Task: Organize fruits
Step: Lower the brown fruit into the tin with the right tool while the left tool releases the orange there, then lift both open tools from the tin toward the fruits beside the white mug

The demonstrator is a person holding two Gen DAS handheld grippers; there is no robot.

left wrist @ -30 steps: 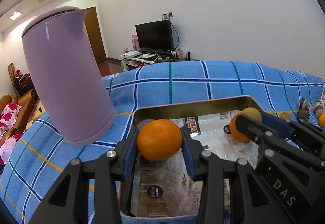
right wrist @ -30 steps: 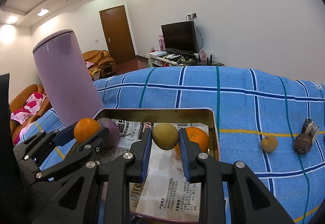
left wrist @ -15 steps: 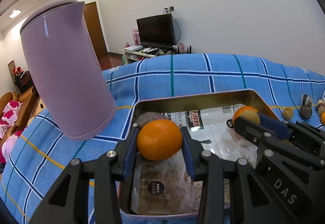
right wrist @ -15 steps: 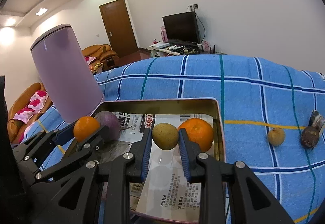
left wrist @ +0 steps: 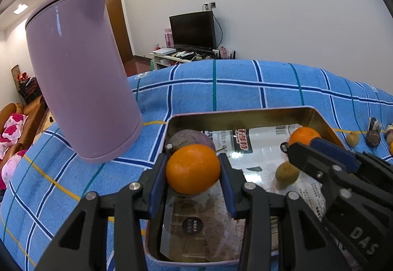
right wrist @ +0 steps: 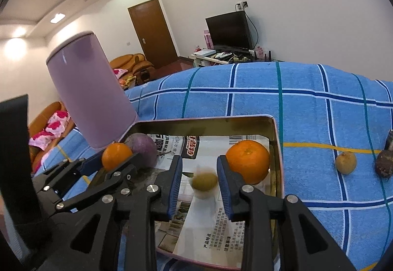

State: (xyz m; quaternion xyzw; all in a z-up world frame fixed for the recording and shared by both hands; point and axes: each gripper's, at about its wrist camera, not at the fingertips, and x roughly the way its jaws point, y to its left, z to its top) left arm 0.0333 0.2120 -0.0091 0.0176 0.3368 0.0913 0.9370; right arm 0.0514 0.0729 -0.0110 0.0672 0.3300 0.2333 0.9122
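Observation:
My left gripper (left wrist: 193, 167) is shut on an orange (left wrist: 193, 169) above the near left part of a metal tray (left wrist: 245, 115). Behind that orange, a purple fruit (left wrist: 189, 138) lies in the tray's far left corner. My right gripper (right wrist: 199, 163) hovers over the tray (right wrist: 203, 121) with its jaws opening. A small yellow-green fruit (right wrist: 204, 181), blurred, is below and between the pads, touching neither. The left wrist view shows this fruit (left wrist: 287, 172) on the tray's paper lining. A second orange (right wrist: 247, 164) rests in the tray's far right corner.
A tall purple kettle (left wrist: 81, 79) stands on the blue checked cloth (right wrist: 307, 108), close to the tray's left side. A small tan fruit (right wrist: 345, 162) and a dark fruit (right wrist: 384, 166) lie on the cloth to the right of the tray.
The right gripper's jaws have parted and the yellow-green fruit has dropped out of them toward the tray floor. The left gripper still holds its orange in about the same place.

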